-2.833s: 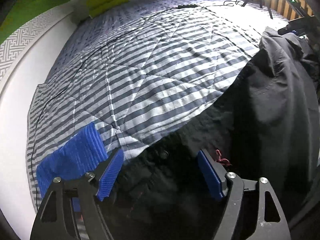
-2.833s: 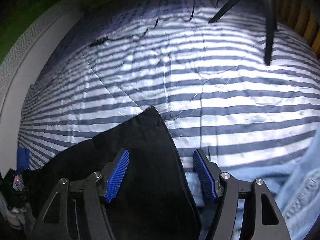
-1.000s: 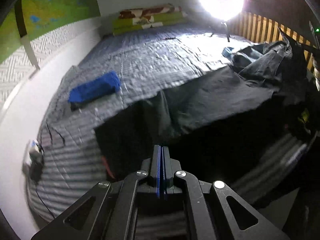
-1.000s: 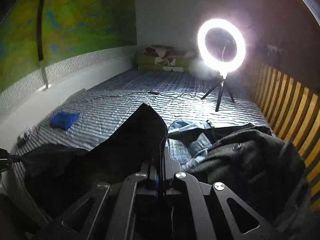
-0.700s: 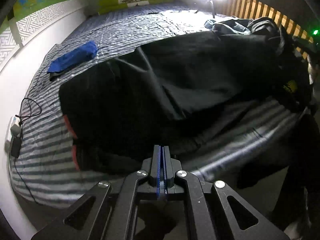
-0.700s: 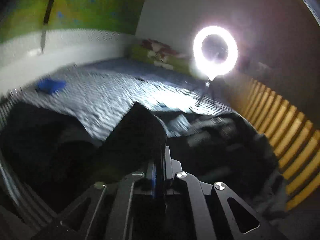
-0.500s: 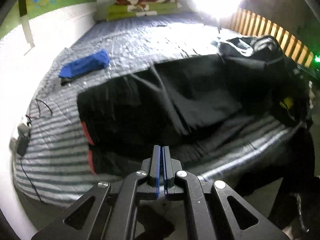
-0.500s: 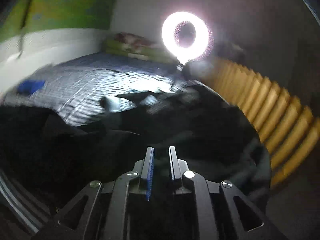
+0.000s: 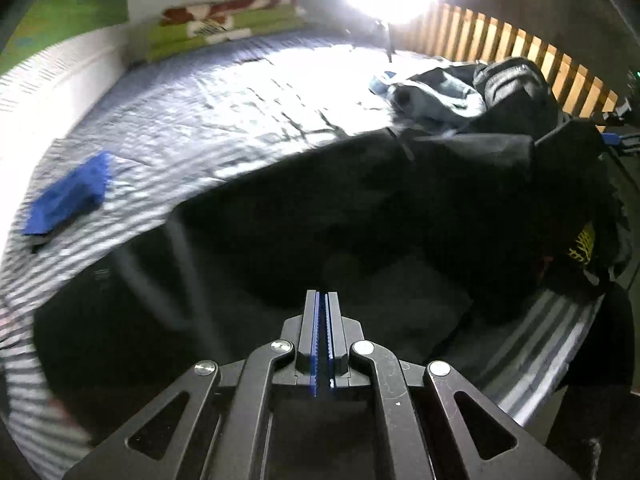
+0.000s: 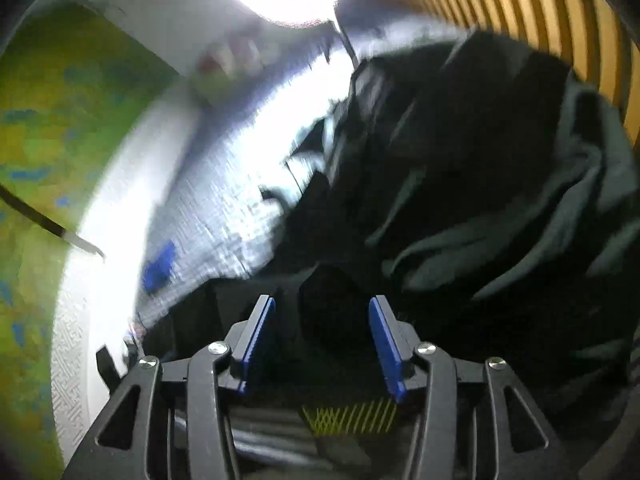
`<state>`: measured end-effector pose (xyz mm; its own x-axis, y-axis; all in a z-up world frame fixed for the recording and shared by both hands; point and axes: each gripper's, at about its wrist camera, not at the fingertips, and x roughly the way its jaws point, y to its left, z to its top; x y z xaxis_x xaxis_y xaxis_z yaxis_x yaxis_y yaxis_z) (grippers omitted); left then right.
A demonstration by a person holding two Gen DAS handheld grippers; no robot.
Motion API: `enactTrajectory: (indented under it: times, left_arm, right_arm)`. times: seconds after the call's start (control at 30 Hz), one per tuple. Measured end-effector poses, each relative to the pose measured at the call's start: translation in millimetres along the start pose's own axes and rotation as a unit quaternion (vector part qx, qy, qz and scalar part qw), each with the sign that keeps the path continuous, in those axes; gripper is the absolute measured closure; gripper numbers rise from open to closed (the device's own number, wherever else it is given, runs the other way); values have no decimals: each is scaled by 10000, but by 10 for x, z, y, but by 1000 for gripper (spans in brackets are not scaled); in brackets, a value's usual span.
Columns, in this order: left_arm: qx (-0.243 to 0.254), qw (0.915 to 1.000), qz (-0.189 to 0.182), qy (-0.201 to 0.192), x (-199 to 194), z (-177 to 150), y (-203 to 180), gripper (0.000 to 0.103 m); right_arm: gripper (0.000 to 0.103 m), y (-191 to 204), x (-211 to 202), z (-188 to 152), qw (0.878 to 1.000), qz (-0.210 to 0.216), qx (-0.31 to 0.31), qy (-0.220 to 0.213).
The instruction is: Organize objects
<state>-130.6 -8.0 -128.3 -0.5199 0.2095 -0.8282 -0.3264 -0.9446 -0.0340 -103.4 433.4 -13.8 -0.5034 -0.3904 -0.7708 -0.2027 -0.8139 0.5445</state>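
Black garment [image 9: 320, 220] lay spread ahead of the clenched, empty left gripper [image 9: 322, 312]; right gripper [image 10: 322, 312] was opening over the unsorted pile [image 10: 500, 180], so folding wasn't done.

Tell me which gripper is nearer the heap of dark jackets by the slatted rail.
Right. The right gripper, jaws opening with nothing pinched, hangs just over the heap of dark jackets. The left gripper, shut, sits over the spread black garment, with the heap farther off.

Left gripper [image 9: 322, 312] jaws closed; right gripper [image 10: 322, 320] jaws opening
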Motion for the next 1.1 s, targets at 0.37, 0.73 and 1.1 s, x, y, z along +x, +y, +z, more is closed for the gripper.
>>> enactTrajectory:
  times: [0.37,0.73,1.1]
  left_arm:
    - [-69,9957,-851,346,809,75,-11,101]
    - [72,9922,-1131,519,766,105,-21,100]
    - [1508,9821,-1115,-177,463,250,-1093,26]
  right_arm:
    - [101,1157,260,1,9789,-577,-1923,-386]
    - [94,395,597,-424,9393,-1678,-2934,591]
    - [48,121,190,-133,9903,-257,-1366,23]
